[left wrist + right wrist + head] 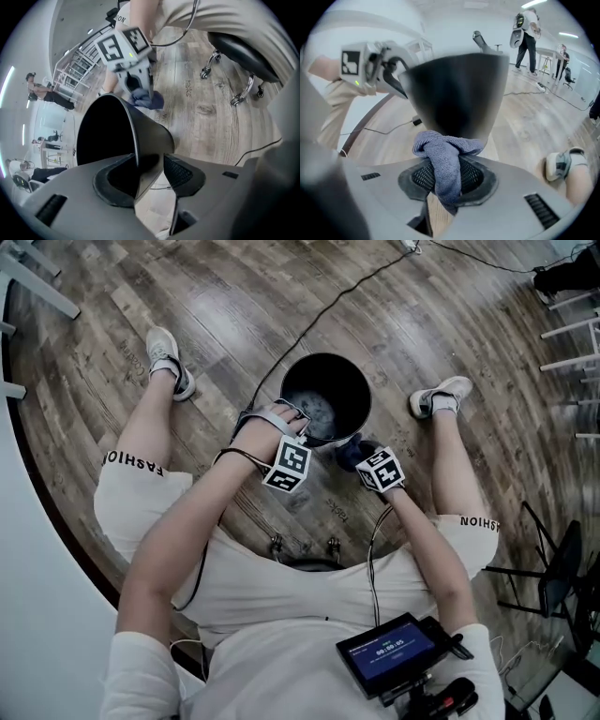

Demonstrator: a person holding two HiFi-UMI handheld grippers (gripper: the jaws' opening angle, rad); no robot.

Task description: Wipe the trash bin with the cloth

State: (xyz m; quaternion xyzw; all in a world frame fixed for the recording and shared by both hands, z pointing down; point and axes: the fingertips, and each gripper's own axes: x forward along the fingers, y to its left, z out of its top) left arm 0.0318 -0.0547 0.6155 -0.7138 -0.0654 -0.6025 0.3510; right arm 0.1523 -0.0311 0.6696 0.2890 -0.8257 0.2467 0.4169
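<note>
1. A seated person bends over a black round trash bin (347, 376), which stands on the grey-brown wood-plank floor (234, 315) between their two feet.
2. The left claw (150, 173) straddles the bin's near rim with its pads spread, one inside the wall and one outside. Whether either pad brushes the wall is hard to judge from here.
3. The right claw (445, 176) is pinched on a bunched blue-grey terry cloth (443, 147). The wad sits at the bin's outer wall, on the side nearest the person.
4. Wiping the outside of the bin looks to be the step in hand.
5. To do it well, the cloth should be pressed flat to the curved wall and drawn round in overlapping passes from rim to base.
6. The left claw probably needs to close on the rim, so that the light bin neither skids nor tips under the push.
7. The cloth wants a firm pinch, since only a small wad sticks out past the pads.
</note>
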